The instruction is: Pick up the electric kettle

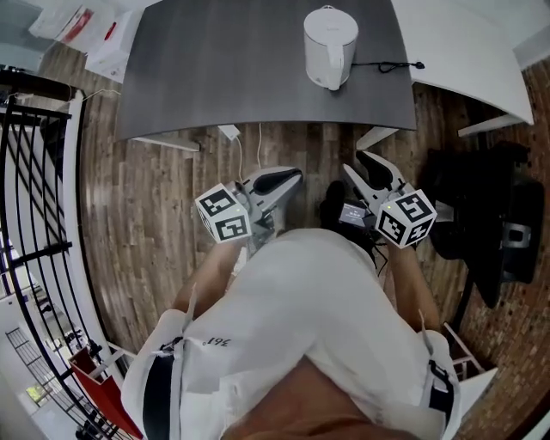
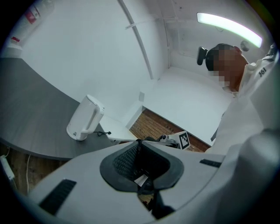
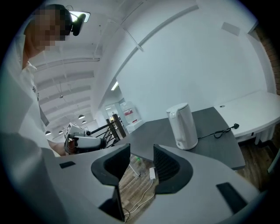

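The white electric kettle (image 1: 329,47) stands upright on the dark grey table (image 1: 215,69), near its right end, with a black cord (image 1: 387,65) trailing off to the right. Both grippers hang over the wooden floor, short of the table's near edge and apart from the kettle. My left gripper (image 1: 292,178) has its jaws shut with nothing between them. My right gripper (image 1: 359,166) is open and empty. In the left gripper view the kettle (image 2: 85,117) is far off to the left. In the right gripper view the kettle (image 3: 183,126) stands ahead, right of the open jaws (image 3: 142,164).
A black railing (image 1: 34,215) runs along the left. A black office chair (image 1: 490,223) sits at the right, under a white desk (image 1: 464,43). A white adapter (image 1: 229,132) and cable lie on the floor below the table edge. Papers (image 1: 77,26) lie at top left.
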